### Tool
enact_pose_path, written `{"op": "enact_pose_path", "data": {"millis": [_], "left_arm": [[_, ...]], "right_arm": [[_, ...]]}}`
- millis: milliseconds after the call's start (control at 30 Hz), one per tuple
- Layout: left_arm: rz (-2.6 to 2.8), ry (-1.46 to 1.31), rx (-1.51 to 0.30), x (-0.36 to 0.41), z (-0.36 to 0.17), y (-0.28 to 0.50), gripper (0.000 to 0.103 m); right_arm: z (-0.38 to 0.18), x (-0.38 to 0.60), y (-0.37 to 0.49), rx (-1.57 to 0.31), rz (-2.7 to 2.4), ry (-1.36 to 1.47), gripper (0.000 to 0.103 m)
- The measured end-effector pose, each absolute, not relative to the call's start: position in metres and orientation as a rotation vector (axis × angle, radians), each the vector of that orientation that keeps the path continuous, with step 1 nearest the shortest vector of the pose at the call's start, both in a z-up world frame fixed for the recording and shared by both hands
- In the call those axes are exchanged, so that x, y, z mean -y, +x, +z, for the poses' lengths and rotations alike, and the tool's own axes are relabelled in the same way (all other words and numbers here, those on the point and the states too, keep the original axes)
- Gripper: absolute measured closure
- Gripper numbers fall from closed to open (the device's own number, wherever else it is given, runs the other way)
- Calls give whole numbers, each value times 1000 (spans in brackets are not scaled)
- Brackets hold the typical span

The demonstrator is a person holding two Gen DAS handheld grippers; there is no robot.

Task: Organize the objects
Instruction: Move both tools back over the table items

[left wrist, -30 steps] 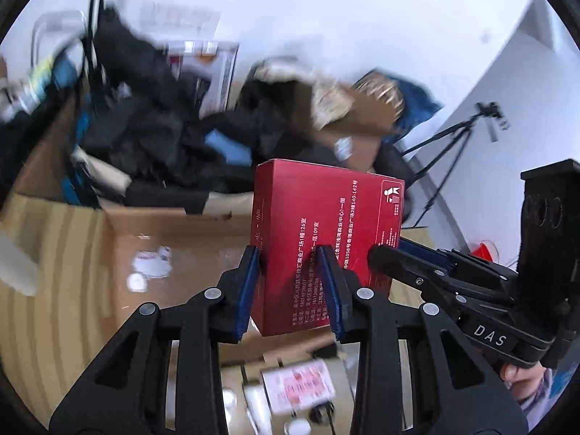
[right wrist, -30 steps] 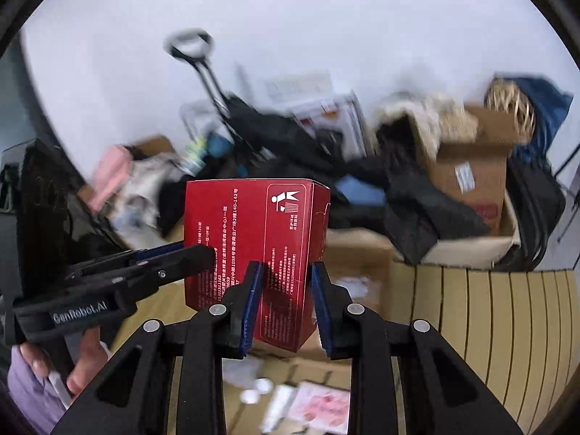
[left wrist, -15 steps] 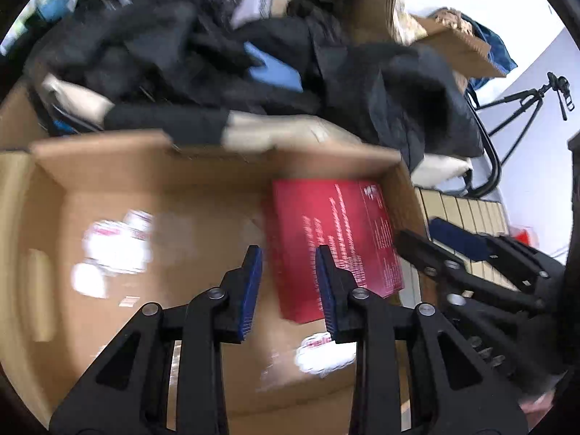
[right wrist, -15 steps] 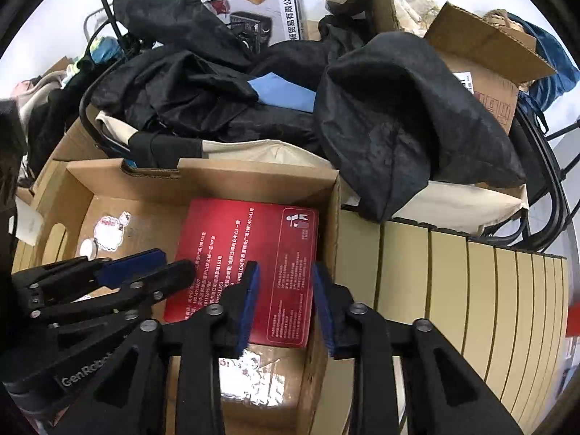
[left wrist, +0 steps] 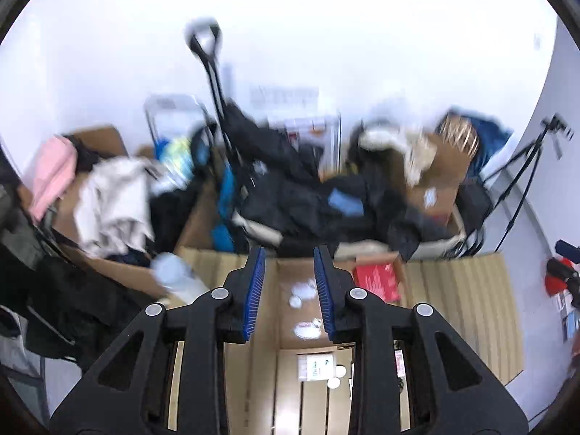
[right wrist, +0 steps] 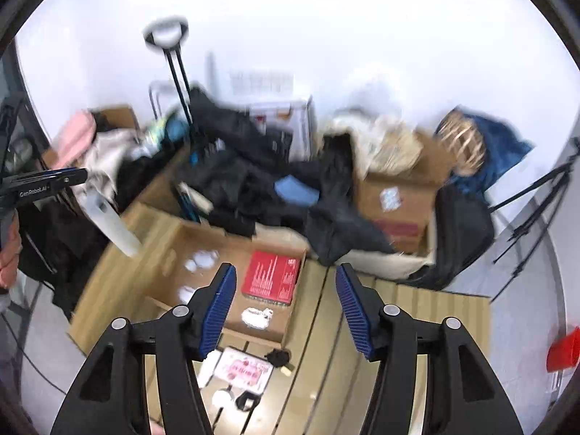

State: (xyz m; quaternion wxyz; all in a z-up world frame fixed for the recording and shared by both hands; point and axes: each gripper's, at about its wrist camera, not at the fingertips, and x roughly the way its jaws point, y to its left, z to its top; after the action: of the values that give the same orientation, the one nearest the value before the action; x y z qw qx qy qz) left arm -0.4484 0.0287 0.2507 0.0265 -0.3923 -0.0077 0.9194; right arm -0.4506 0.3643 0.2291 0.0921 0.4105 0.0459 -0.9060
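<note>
The red box [right wrist: 272, 277] lies flat inside the open cardboard box [right wrist: 188, 239], against its right wall, with a few white stickers [right wrist: 201, 259] on the bottom beside it. The right gripper [right wrist: 286, 311] hangs above it; its jaws have just been opening and stand wide with nothing between them. The left gripper [left wrist: 289, 290] is also above the box, its jaws narrow but released, holding nothing. Behind lie dark clothes [right wrist: 253, 181].

Red box [right wrist: 272, 277] (flat) in cardboard carton [right wrist: 159, 253]
</note>
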Motion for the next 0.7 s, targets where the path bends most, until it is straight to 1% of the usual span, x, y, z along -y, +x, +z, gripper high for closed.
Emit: {"op": "enact_pose_path", "data": {"millis": [33, 100, 167, 233, 267, 300, 333, 367, 400, 500, 533, 567, 600, 667, 700], "left_arm": [[2873, -1167, 26, -19, 276, -430, 79], [2924, -1078, 29, -3, 320, -400, 79], [2994, -972, 0, 15, 366, -365, 77], [3043, -915, -26, 28, 393, -341, 70], [3054, -904, -33, 32, 398, -334, 60], [3056, -896, -26, 37, 399, -327, 45], [3041, -885, -8, 40, 393, -323, 39], [3019, -866, 14, 41, 385, -320, 32], [2991, -853, 29, 41, 368, -319, 28], [2932, -901, 31, 32, 303, -321, 19], [2898, -947, 17, 25, 261, -321, 16], [2875, -988, -1, 19, 232, -320, 14], [2829, -1031, -20, 11, 189, -320, 14], [2773, -1055, -70, -5, 121, -310, 14], [2757, -1050, -86, -11, 102, -307, 14]], "right_arm": [[262, -370, -428, -121, -2728, 1175, 38], [301, -374, -402, -103, -2766, 1126, 36], [345, -376, -369, -126, -2820, 1060, 34], [375, -374, -346, -175, -2877, 1009, 30], [388, -373, -334, -193, -2904, 985, 28], [395, -372, -327, -196, -2916, 972, 26], [398, -371, -319, -193, -2922, 958, 23], [397, -368, -312, -193, -2922, 938, 22], [392, -366, -309, -193, -2918, 924, 22], [340, -361, -303, -196, -2912, 936, 22], [314, -358, -302, -212, -2910, 952, 22], [279, -353, -303, -235, -2889, 980, 22], [250, -350, -304, -243, -2864, 1006, 22], [176, -340, -305, -242, -2764, 1105, 22], [148, -336, -304, -229, -2733, 1124, 22]]}}
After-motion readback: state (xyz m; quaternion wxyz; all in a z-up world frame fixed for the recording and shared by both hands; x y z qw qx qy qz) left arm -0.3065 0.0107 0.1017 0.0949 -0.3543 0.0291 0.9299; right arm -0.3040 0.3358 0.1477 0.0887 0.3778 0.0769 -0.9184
